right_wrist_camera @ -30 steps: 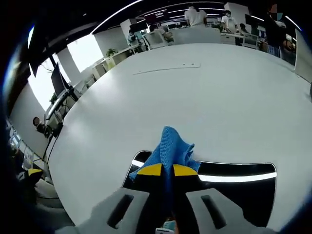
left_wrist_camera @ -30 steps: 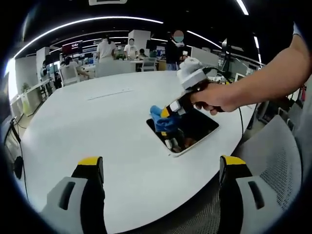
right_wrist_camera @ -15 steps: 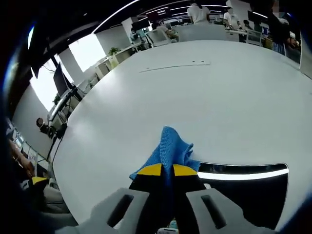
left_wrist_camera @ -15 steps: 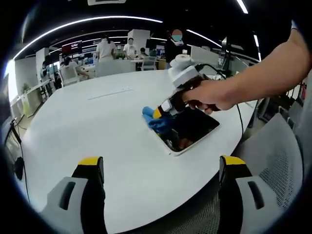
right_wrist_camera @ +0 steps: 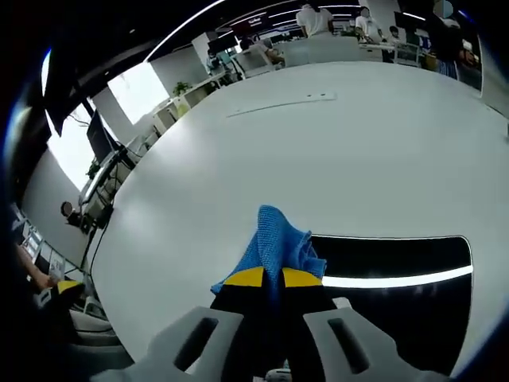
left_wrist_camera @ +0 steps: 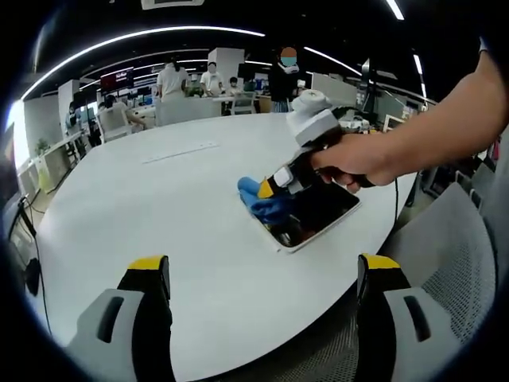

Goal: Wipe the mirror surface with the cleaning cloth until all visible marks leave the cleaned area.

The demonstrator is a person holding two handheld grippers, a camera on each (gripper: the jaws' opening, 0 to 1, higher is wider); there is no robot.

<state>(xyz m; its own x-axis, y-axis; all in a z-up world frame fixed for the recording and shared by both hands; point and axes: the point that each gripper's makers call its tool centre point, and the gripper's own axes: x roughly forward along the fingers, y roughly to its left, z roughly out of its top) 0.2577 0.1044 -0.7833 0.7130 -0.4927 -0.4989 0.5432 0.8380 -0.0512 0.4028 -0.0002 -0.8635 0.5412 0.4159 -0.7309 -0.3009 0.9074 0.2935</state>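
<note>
Right gripper (right_wrist_camera: 266, 277) has its yellow-tipped fingers (right_wrist_camera: 246, 278) pressed together on a blue cleaning cloth (right_wrist_camera: 274, 243), the bunched cloth sticking out ahead of the tips. In the left gripper view the same tool (left_wrist_camera: 274, 185) is held in a person's hand (left_wrist_camera: 350, 159) and angled down, pressing the cloth (left_wrist_camera: 266, 203) onto the near-left corner of the mirror (left_wrist_camera: 318, 213). The mirror lies flat on the white table (left_wrist_camera: 143, 215), close to the table's edge nearest the person, a dark rectangle with a pale rim. From the right gripper view its long axis runs crosswise to the fingers and stretches off to the right of the cloth (right_wrist_camera: 398, 267); most of the glass lies that way, with a bright ceiling-light streak reflected in it. No marks can be made out on it at this size. Judgement: the next stroke would need to travel rightward along that long axis. Left gripper (left_wrist_camera: 262, 274) hangs well back over the table, fingers spread wide and holding nothing; the right is plainly the nearer tool.
</note>
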